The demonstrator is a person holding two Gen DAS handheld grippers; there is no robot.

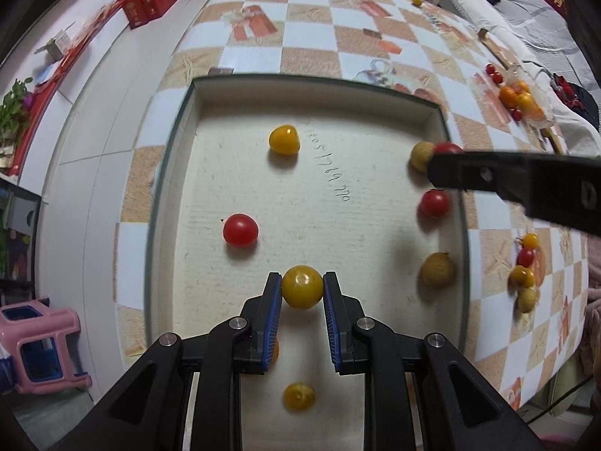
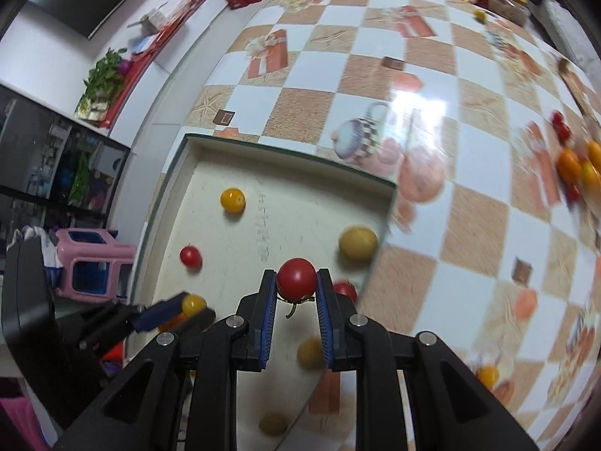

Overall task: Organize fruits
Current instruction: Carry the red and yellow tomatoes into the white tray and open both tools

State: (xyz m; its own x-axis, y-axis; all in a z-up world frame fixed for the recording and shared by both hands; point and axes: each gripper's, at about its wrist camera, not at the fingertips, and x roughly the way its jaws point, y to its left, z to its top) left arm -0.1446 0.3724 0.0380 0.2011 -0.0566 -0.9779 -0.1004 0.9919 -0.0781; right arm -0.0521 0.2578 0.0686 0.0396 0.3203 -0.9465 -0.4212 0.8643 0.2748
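Observation:
My left gripper (image 1: 302, 289) is shut on a yellow cherry tomato (image 1: 302, 286) above the near part of a shallow white box (image 1: 188, 112). Inside the box lie a red tomato (image 1: 240, 229), a yellow one (image 1: 284, 139), another yellow one (image 1: 299, 396) near the front, a second red one (image 1: 434, 203) and two tan fruits (image 1: 437, 269). My right gripper (image 2: 296, 282) is shut on a red cherry tomato (image 2: 296, 277) with its stem hanging, over the box's right side (image 2: 379, 248). In the left wrist view it shows as a black bar (image 1: 526, 184).
The box sits on a checkered tablecloth (image 1: 308, 56). Loose tomatoes lie on the cloth at the right (image 1: 526, 263), and a clear bag of orange and red fruit (image 1: 522, 101) sits further back. A pink stool (image 1: 41, 342) stands on the floor at the left.

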